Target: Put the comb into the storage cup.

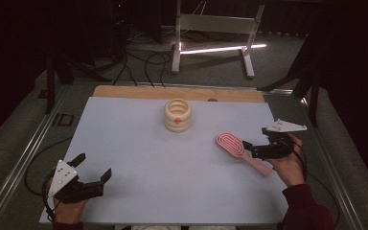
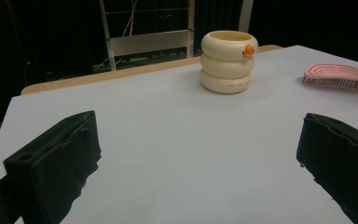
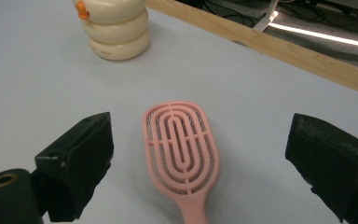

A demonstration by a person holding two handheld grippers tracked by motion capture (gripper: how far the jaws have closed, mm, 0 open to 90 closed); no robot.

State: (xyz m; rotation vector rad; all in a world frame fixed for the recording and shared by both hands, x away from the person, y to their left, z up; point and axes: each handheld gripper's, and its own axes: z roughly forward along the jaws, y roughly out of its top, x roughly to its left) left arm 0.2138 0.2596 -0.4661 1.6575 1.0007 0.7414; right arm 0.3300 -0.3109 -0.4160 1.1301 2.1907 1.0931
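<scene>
Pink hairbrush (image 3: 182, 149) lies flat on the pale table (image 1: 139, 158), right of centre, bristles down, back up. Oval head has concentric looped slots; slim handle runs toward the right gripper (image 1: 250, 148). In the left gripper view the bristles show under the head of the hairbrush (image 2: 338, 76).

Right gripper jaws spread wide, one on each side of the brush, nothing pinched; handle sits between them in the right gripper view, touching or not I cannot tell. Right hand (image 1: 287, 165) holds it near the table's right edge.

Cream cup (image 1: 178, 115) made of three stacked rings stands upright toward the far middle, small orange spot on its side, well apart from the brush.

Left gripper (image 1: 93, 167) hangs at the near left corner, jaws spread, empty, well apart from cup and brush.
</scene>
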